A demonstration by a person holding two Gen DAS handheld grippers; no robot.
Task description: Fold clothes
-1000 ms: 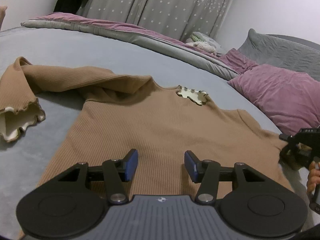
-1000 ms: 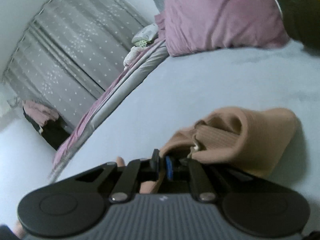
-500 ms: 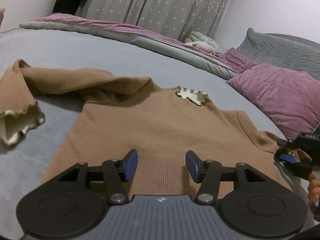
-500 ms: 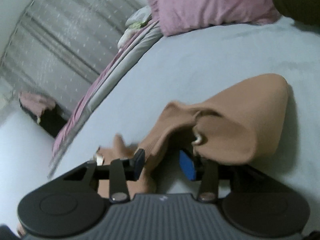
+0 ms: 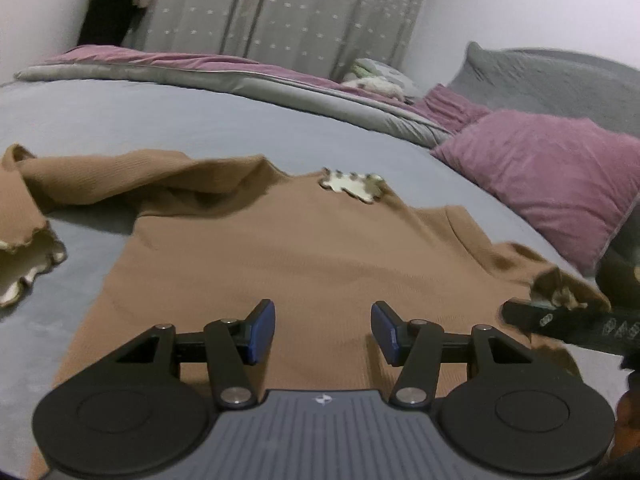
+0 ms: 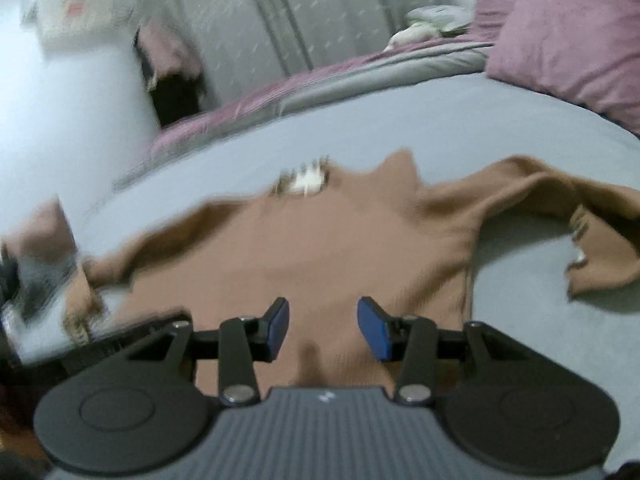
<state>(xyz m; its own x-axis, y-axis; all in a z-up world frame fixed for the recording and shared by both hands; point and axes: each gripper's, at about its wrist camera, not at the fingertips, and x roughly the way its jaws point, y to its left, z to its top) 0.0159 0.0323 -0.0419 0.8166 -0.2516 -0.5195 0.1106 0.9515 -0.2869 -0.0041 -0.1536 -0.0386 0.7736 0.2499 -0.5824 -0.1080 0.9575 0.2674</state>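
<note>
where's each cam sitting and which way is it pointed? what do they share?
Left wrist: on the left gripper, low over the brown top, facing the neckline, the pink pillow and the curtain; its open blue-padded fingers show, with the other gripper at the right edge.
Right wrist: on the right gripper, over the hem, facing likewise, motion-blurred; its open fingers show.
Shared: the top, cream neck trim, grey bedsheet, pillow, curtain.

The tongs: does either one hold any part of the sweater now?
No. The left tongs and the right tongs are both open, with nothing between their pads. The sweater lies flat on the bed.
</note>
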